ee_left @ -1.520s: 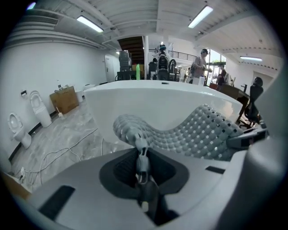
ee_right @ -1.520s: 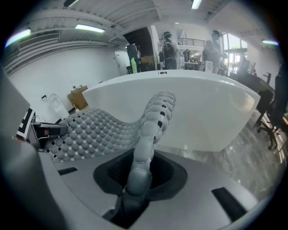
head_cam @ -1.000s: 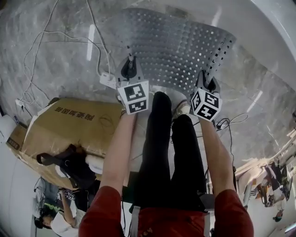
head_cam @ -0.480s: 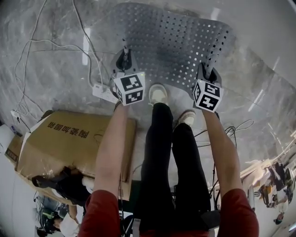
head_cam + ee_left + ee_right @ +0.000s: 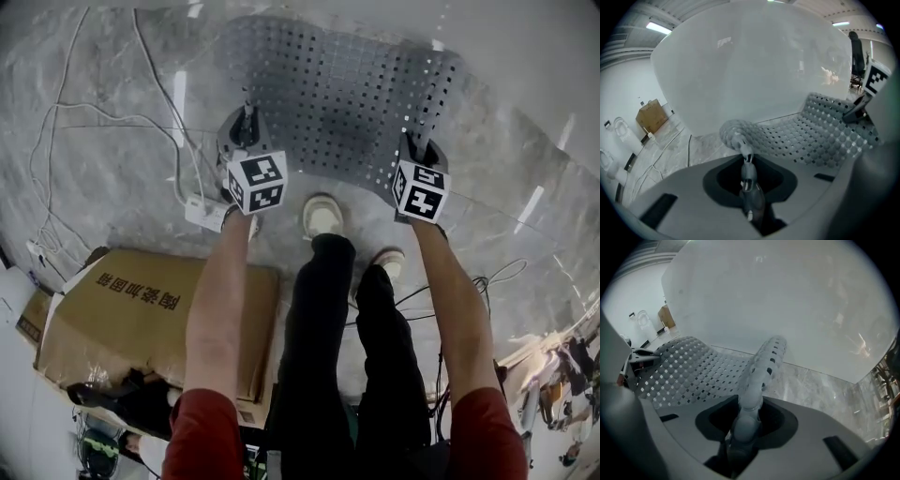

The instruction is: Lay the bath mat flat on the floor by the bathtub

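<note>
Cables: thin white cables (image 5: 66, 103) are seen looped over the marble floor (image 5: 112, 169), well to the left of the left tool.
Box: a brown cardboard box (image 5: 141, 300) with print on its top is seen left of the left tool and behind it, on the person's side.
Strip: a white power strip (image 5: 203, 212) is seen on the floor just behind the left tool, beside the forearm.
Left tool: the left tool (image 5: 247, 117) is pointed downward and is clenched on the mat's near left corner. In the left gripper view the corner is pinched thin between the jaws and curls up just ahead of them.
Mat: the grey, perforated mat (image 5: 347, 94) is spread between the two tools and ahead of them. Its far edge is seen at the foot of the tub and its two near corners are raised. Whether its middle touches the floor cannot be told.
Shoes: two light shoes (image 5: 322, 216) are planted on the floor between the tools, behind the mat's near edge.
Right tool: the right tool (image 5: 418, 147) is pointed downward. Its jaws have just been opening, and the mat's near right corner is gripped between them, rolled into a tube that rises ahead.
Tub: the white tub (image 5: 525, 56) stands ahead of both tools. Most of each gripper view is filled by its wall.
</note>
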`<state>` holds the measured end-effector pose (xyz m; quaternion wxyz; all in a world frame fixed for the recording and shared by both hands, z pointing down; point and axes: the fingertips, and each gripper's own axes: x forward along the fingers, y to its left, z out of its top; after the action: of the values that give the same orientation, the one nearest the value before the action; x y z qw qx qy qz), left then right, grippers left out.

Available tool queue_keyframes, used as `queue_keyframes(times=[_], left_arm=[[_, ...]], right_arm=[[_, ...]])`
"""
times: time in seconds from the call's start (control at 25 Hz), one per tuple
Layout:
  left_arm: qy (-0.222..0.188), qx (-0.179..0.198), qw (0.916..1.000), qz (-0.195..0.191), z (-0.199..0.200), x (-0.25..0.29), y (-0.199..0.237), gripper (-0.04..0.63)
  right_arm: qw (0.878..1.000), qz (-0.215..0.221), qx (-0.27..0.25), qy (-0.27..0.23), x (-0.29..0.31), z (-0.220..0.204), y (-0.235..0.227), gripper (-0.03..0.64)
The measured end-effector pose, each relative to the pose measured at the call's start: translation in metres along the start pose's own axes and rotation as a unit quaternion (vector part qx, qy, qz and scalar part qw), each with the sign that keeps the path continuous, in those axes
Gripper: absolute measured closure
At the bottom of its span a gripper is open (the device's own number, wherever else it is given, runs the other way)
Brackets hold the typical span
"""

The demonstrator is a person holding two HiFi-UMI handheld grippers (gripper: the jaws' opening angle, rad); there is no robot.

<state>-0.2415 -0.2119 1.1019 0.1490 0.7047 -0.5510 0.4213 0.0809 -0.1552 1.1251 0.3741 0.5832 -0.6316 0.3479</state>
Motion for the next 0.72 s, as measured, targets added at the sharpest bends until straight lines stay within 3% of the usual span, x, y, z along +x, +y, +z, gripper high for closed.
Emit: queue_keyframes(times=[0.24,0.72], left_arm=[[0.024,0.001,0.9996,0.016,-0.026,0.024,0.008,0.535],[0.068,0.002,0.9974,0.025,-0.064,0.059,0.019,0.481]], right_arm=[[0.999,-0.009,0.035,0.019,0.023,-0.022,-0.009,0.477],[0.997,-0.01,0.036,0.065,0.05,-0.057,-0.03,0.414]])
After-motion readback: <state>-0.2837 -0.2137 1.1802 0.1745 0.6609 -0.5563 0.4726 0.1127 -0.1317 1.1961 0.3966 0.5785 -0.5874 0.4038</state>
